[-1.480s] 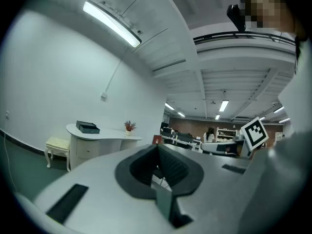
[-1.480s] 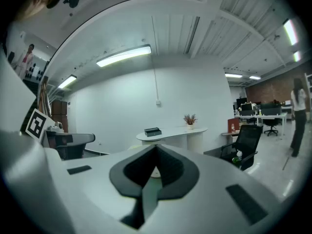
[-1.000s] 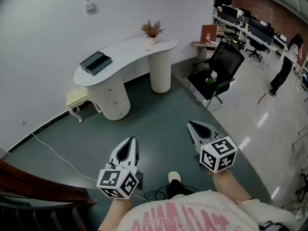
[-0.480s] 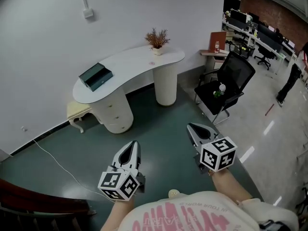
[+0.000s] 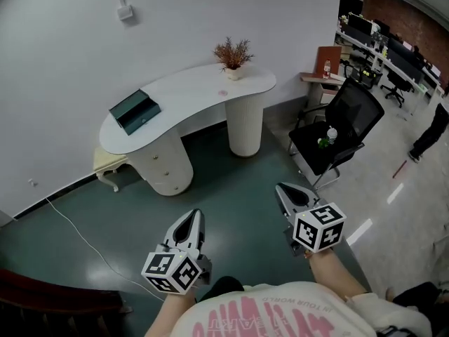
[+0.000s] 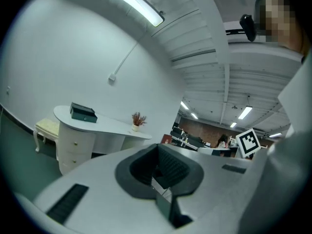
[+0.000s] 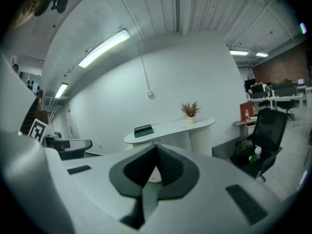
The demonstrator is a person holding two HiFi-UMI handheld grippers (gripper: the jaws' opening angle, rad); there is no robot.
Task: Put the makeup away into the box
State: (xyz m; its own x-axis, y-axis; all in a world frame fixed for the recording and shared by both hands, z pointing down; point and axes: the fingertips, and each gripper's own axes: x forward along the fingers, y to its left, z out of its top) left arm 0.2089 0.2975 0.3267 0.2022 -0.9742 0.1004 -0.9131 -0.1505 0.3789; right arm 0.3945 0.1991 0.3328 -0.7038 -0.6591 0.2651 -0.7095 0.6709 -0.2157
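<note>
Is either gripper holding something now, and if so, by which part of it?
Nothing is held. The left gripper and the right gripper both have their jaws together and empty, away from the white desk.

- The left gripper (image 5: 190, 220) sits at about 7 o'clock in the head view, with its tip aimed toward 12 o'clock. Its jaws are pressed together with nothing between them.
- The right gripper (image 5: 286, 191) sits at about 5 o'clock, with its tip aimed toward 11 o'clock and reaching a little farther out than the left. Its jaws also meet and are empty.
- The two grippers are held roughly level, side by side and well apart.
- The left forearm (image 5: 163, 318) and right forearm (image 5: 335, 271) reach out from the torso (image 5: 273, 313) at 6 o'clock.
</note>
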